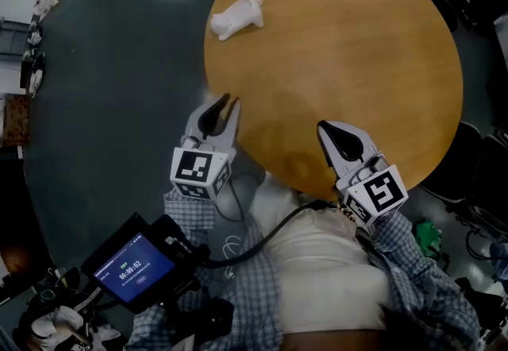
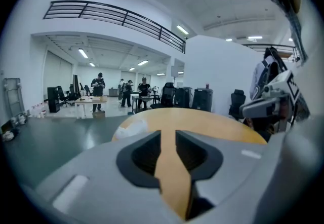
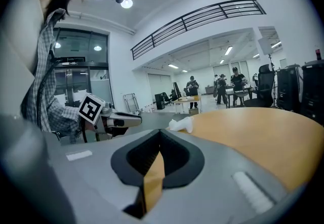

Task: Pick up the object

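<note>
Grey left gripper (image 1: 230, 102), right gripper (image 1: 323, 129); black-white marker cubes (image 1: 200, 171); plaid sleeves (image 1: 406, 244); black cable (image 1: 278, 224).

A black handheld device with a blue screen (image 1: 133, 268), at the lower left of the head view, shows a row of white digits set out like a timer, under a small green line. Both are too small to read with certainty. A black-and-white square marker (image 1: 195, 167) faces up on the cube of the left gripper (image 1: 225, 105), and another (image 1: 384, 190) on the cube of the right gripper (image 1: 324, 129). The patterns carry no letters.

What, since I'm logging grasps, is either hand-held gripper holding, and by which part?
Nothing: both the left hand-held gripper and the right hand-held gripper are empty.
</note>
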A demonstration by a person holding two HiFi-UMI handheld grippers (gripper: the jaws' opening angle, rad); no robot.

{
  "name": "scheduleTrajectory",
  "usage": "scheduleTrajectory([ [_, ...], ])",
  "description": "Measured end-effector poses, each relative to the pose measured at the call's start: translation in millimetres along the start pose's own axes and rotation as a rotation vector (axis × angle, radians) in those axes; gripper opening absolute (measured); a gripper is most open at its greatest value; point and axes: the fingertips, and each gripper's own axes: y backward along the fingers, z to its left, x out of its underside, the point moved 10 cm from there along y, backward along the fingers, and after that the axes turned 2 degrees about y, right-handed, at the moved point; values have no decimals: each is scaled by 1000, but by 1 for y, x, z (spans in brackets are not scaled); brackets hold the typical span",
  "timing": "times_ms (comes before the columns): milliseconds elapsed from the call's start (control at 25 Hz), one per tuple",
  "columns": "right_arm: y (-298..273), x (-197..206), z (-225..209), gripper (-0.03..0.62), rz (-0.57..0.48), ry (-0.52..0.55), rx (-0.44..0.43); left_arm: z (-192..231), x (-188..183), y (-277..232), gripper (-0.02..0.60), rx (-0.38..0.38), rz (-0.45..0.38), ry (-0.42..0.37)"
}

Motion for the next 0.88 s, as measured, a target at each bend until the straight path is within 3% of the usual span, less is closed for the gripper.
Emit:
scheduleTrajectory([
  [40, -3, 0, -2, 6, 11, -7, 7, 5, -2, -6, 112, 14, 15, -17],
  [200, 7, -11, -12, 6, 36, -28, 42, 4, -21, -27, 181, 63, 64, -99],
  [360, -26, -10, -35, 6, 63, -55, 83, 46, -24, -83, 245, 129, 128, -139],
  [520, -44, -6, -47, 6, 90, -98, 127, 83, -26, -125, 344, 165, 172, -272],
  [640, -41, -8, -52, 6, 106, -117, 150, 91, -33, -149, 366, 191, 227, -357],
  [880, -52, -2, -70, 6, 134, -147, 191, 123, -28, -212, 378, 234, 348, -433],
])
